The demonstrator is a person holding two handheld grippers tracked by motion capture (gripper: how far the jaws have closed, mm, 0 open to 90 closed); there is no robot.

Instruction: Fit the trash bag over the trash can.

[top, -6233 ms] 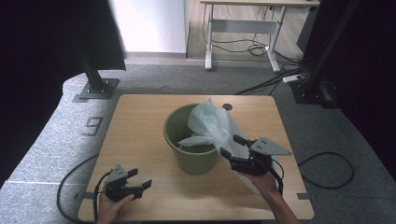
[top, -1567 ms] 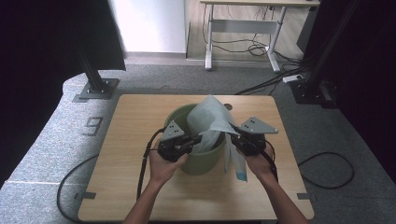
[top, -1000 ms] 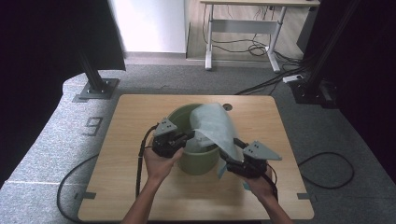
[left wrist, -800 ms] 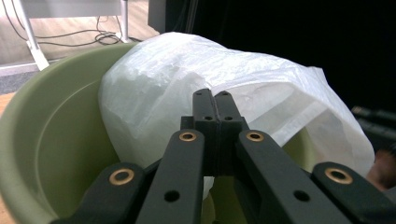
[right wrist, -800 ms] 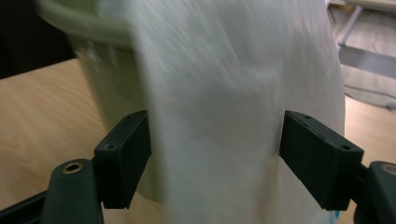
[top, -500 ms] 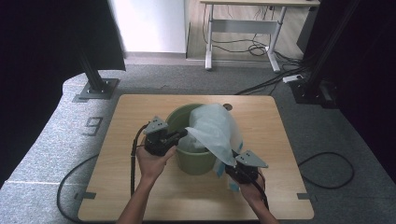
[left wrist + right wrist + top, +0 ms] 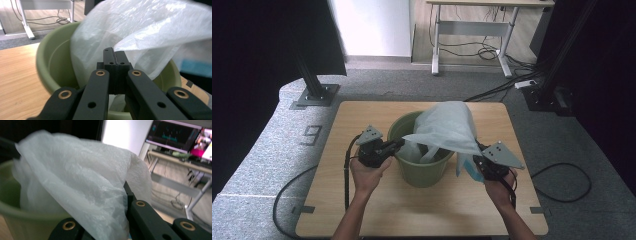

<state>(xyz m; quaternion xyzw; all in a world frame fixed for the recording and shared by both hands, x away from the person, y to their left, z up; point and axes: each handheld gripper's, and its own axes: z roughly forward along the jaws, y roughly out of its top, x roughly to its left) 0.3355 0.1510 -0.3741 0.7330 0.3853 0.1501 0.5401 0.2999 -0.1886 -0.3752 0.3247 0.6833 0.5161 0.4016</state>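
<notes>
**Me:** Bag [image 7: 447, 127] status: it's a thin white plastic liner, half in the green bucket [image 7: 419, 172] in the middle of the table [image 7: 362, 210], half puffed up above the rim and draped over the side nearest my right hand.

**Other guy:** What are your tongs doing?

**Me:** Left gripper [image 7: 396, 145] sits at the rim on the left, jaws closed tight. In the left gripper view the pads [image 7: 115, 62] meet with the bag's edge right at their tip; I think there's film pinched in there, but I can't swear to it. Right gripper [image 7: 476, 160] is just outside the bucket on the right. Its jaws have just been closing, and in the right gripper view the film [image 7: 100, 205] hangs over them, so I read that as a pinch on the loose flap.

**Other guy:** So which way next?

**Me:** My guess is the whole thing turns on that stretch. The bag's edge runs across the bucket mouth between the two grippers, left to right. The slack is on the right, nearest my right hand, so that one has to pull outward and down over the rim.
</notes>
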